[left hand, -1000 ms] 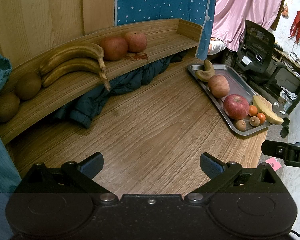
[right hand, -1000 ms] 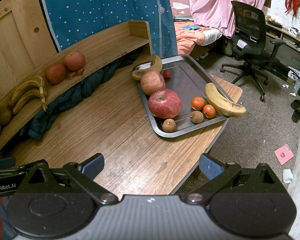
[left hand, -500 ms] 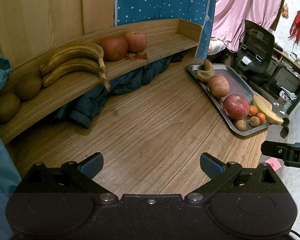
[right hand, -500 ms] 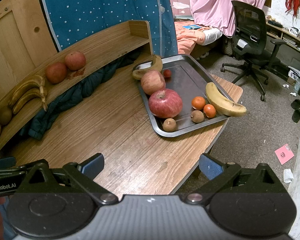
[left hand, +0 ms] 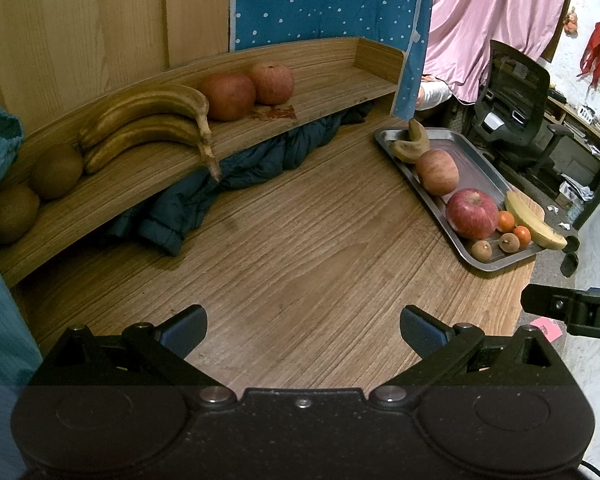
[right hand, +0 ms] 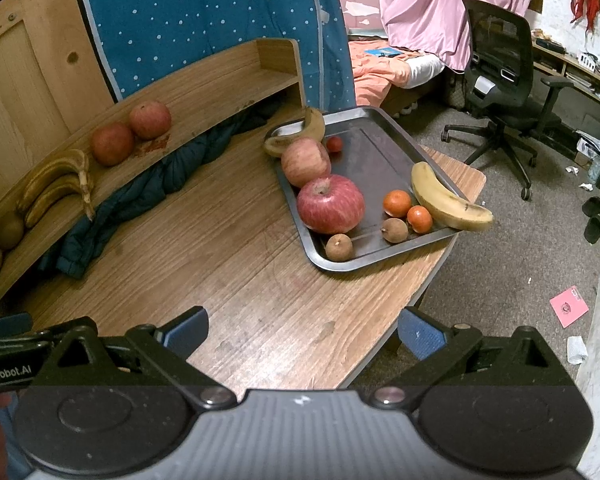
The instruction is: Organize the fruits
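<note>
A metal tray [right hand: 384, 152] [left hand: 472, 156] sits at the table's right end. It holds two red apples [right hand: 331, 204], two bananas [right hand: 446, 198], two small oranges [right hand: 397, 203], two brown round fruits [right hand: 339, 247] and a small red fruit [right hand: 334, 144]. The wooden shelf [left hand: 320, 80] carries two apples [left hand: 228, 96], two brown bananas [left hand: 148, 120] and two kiwis [left hand: 56, 170]. My left gripper [left hand: 302, 330] is open and empty over the table's near part. My right gripper [right hand: 302, 330] is open and empty above the table's front edge, short of the tray.
A dark blue jacket [left hand: 228, 184] is stuffed under the shelf. A blue dotted curtain [right hand: 204, 12] hangs behind. An office chair [right hand: 500, 80] and scattered floor items stand to the right beyond the table edge.
My right gripper has crept slightly forward toward the tray. My left gripper has barely moved. Both stay open.
</note>
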Available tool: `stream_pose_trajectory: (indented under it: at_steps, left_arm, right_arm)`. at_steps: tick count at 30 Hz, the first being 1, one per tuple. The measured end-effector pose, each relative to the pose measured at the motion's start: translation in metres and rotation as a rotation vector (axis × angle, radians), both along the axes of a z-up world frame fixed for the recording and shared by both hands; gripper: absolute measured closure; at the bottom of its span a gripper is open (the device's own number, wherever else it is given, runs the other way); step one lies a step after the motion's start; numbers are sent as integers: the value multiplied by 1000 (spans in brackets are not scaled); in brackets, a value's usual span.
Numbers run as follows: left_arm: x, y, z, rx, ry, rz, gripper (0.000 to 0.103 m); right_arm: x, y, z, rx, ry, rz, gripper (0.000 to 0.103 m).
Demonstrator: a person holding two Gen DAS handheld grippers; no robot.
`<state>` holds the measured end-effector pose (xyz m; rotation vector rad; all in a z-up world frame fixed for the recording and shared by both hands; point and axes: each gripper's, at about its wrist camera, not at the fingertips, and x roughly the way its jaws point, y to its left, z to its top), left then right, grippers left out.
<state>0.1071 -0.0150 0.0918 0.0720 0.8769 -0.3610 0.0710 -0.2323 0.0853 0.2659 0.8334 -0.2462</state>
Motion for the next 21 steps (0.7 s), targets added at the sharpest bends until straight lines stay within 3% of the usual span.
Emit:
stream_pose_trajectory:
  at_steps: [21]
  left_arm:
    - [-2, 0, -3, -1, 11, 3, 1]
  right_arm:
    - [0, 1, -1, 2, 5, 2, 0]
